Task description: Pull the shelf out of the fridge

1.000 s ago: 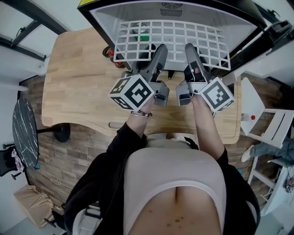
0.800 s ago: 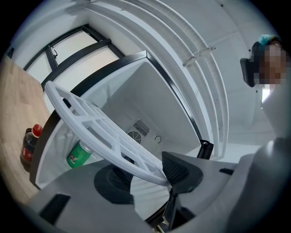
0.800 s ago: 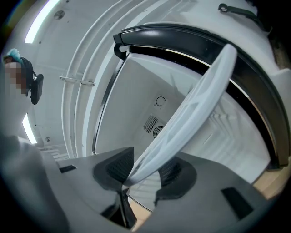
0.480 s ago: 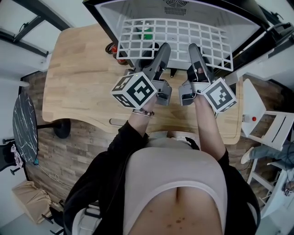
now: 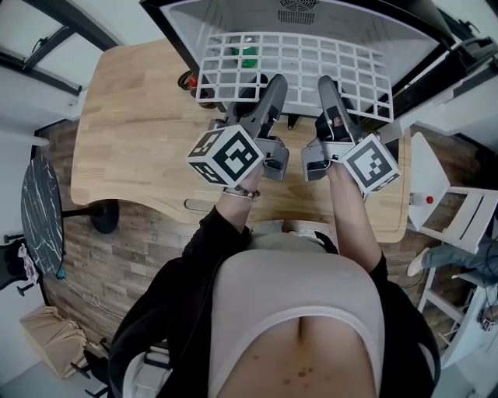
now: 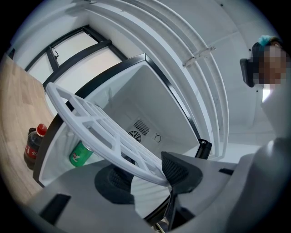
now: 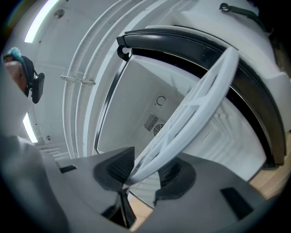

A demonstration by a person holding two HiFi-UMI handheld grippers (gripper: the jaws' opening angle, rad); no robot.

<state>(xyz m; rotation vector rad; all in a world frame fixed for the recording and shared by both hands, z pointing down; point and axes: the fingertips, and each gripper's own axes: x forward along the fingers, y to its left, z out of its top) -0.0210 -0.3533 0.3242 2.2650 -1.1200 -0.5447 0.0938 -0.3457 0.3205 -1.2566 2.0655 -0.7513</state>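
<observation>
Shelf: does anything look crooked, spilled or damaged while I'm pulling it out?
Nothing stands out. The shelf sits partway out of the fridge, roughly square to the opening, with the left gripper and right gripper clamped on its front edge. No spill or break shows; a green can is inside beneath it.

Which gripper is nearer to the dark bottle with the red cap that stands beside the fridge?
Left. The left gripper holds the shelf at its front edge, right of the dark bottle; the right gripper holds the same edge farther right, beyond the left one.
</observation>
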